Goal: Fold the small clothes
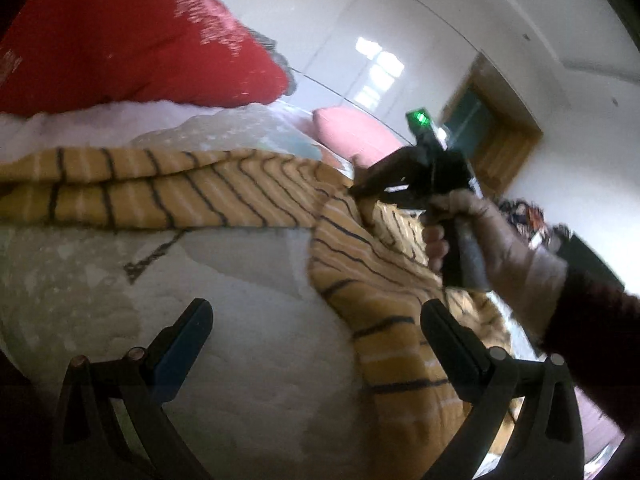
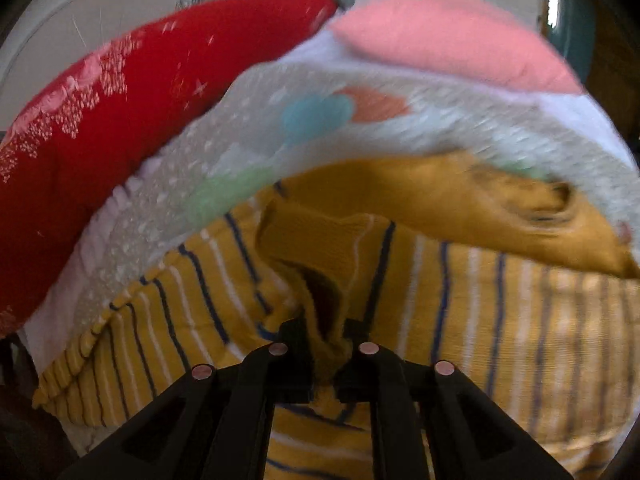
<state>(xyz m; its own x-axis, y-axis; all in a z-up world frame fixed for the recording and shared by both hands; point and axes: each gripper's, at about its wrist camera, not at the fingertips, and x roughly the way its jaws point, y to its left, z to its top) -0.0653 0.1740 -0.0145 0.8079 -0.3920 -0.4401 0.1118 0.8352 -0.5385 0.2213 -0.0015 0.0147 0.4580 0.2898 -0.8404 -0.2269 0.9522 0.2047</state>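
Observation:
A mustard-yellow garment with dark and white stripes [image 1: 224, 196] lies across a pale bedspread [image 1: 248, 320]. My left gripper [image 1: 316, 316] is open and empty above the bedspread, its right finger over the garment's hanging part. My right gripper [image 2: 326, 338] is shut on a bunched fold of the striped garment [image 2: 500, 304]. It also shows in the left wrist view [image 1: 360, 192], held by a gloved hand, pinching the cloth at its edge. A plain mustard part [image 2: 460, 204] lies folded over the stripes.
A red pillow [image 1: 132, 36] and a pink pillow [image 1: 356, 132] lie at the back of the bed. They show in the right wrist view as a red pillow [image 2: 120, 128] and a pink pillow [image 2: 448, 36]. A wooden-framed door [image 1: 492, 136] stands behind.

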